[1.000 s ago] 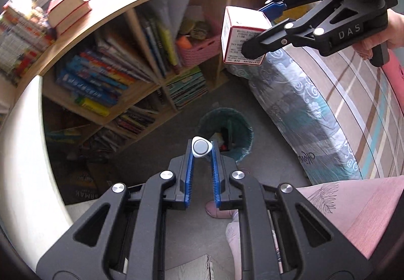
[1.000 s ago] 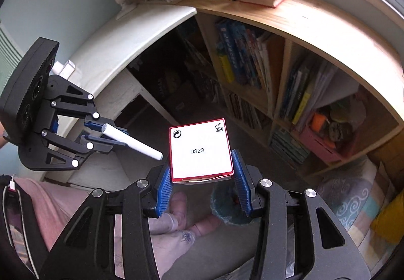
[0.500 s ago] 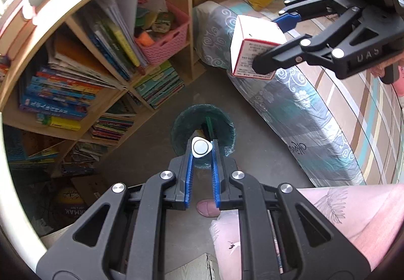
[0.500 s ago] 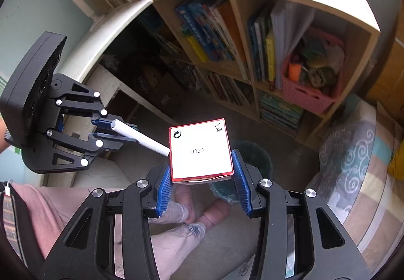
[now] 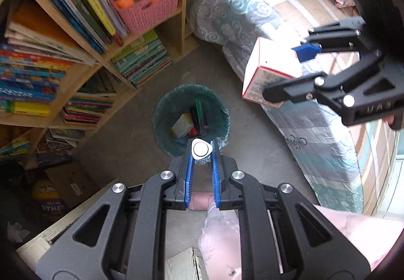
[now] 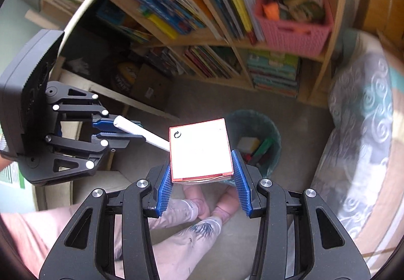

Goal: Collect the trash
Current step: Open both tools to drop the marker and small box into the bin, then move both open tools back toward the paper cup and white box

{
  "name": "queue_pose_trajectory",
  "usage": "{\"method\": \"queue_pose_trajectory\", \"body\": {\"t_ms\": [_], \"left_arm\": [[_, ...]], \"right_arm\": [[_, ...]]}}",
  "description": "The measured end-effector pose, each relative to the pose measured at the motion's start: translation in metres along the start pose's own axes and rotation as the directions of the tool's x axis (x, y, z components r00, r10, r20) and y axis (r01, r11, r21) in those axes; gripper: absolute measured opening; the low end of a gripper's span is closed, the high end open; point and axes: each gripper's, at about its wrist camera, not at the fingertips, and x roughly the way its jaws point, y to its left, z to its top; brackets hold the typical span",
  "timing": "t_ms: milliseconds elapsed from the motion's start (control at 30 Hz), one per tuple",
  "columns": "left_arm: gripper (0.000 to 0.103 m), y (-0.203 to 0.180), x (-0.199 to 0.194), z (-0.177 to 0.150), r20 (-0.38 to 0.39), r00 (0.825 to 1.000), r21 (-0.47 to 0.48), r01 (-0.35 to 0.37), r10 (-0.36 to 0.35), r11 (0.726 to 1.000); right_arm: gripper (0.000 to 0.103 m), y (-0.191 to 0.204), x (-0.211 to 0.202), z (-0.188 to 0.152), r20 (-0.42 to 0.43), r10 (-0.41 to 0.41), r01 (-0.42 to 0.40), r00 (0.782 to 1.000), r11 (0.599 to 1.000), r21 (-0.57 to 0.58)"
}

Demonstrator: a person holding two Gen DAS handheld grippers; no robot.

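My left gripper points almost straight down and is shut on a white marker pen, seen end-on just over the near rim of a round teal-lined trash bin on the floor. The bin holds a white-yellow box and some red and green scraps. My right gripper is shut on a small white carton with red edges, hanging up and to the right of the bin. In the right wrist view the left gripper shows at the left with the pen sticking out toward the carton.
A wooden bookshelf full of books and a pink basket stands behind the bin. A bed with a patterned quilt runs along the right. The person's legs and slippered feet are below the grippers. A cardboard box lies lower left.
Both grippers have sunk toward the floor and tipped downward; the bin has grown larger and sits nearer under them. The pen and the carton stay gripped.
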Motion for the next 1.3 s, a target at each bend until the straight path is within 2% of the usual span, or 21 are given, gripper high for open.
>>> {"method": "queue_pose_trajectory", "body": {"t_ms": [333, 567, 600, 633, 667, 700, 733, 900, 1167, 1300], "left_arm": [[0.011, 0.015, 0.084, 0.006, -0.084, 0.996, -0.032, 0.03, -0.033, 0.999], [0.011, 0.014, 0.106, 0.014, -0.097, 0.995, -0.026, 0.032, -0.034, 0.999], [0.015, 0.014, 0.108, 0.015, -0.098, 0.995, -0.026, 0.022, -0.025, 0.999], [0.037, 0.014, 0.109, 0.016, -0.101, 0.995, -0.023, 0.01, -0.012, 1.0], [0.052, 0.013, 0.11, 0.017, -0.097, 0.995, -0.019, -0.008, 0.006, 1.0], [0.075, 0.012, 0.111, 0.018, -0.087, 0.996, -0.015, -0.026, 0.025, 1.0], [0.075, 0.011, 0.109, 0.018, -0.068, 0.997, -0.009, -0.038, 0.038, 0.999], [0.075, 0.012, 0.113, 0.02, -0.089, 0.995, -0.011, -0.036, 0.034, 0.999], [0.075, 0.016, 0.102, 0.02, -0.078, 0.996, -0.025, -0.043, 0.041, 0.999], [0.075, 0.017, 0.093, 0.019, -0.063, 0.997, -0.046, -0.041, 0.038, 0.998]], "right_arm": [[0.045, -0.038, 0.074, -0.011, -0.036, 0.009, -0.007, 0.999, 0.997, 0.073], [0.047, -0.049, 0.093, -0.013, -0.036, 0.012, -0.01, 0.999, 0.997, 0.071], [0.056, -0.051, 0.094, -0.013, -0.034, 0.019, -0.016, 0.999, 0.997, 0.081], [0.072, -0.055, 0.095, -0.013, -0.027, 0.035, -0.033, 0.999, 0.995, 0.098], [0.075, -0.056, 0.095, -0.012, -0.015, 0.033, -0.031, 0.999, 0.994, 0.101], [0.075, -0.057, 0.094, -0.012, -0.008, 0.026, -0.025, 1.0, 0.995, 0.099], [0.075, -0.059, 0.094, -0.011, -0.006, 0.025, -0.024, 1.0, 0.994, 0.103], [0.075, -0.072, 0.088, -0.014, 0.009, 0.017, -0.019, 1.0, 0.988, 0.152], [0.075, -0.075, 0.074, -0.02, 0.024, 0.018, -0.022, 1.0, 0.983, 0.18], [0.08, -0.069, 0.067, -0.022, 0.038, 0.01, -0.016, 0.999, 0.985, 0.174]]}}
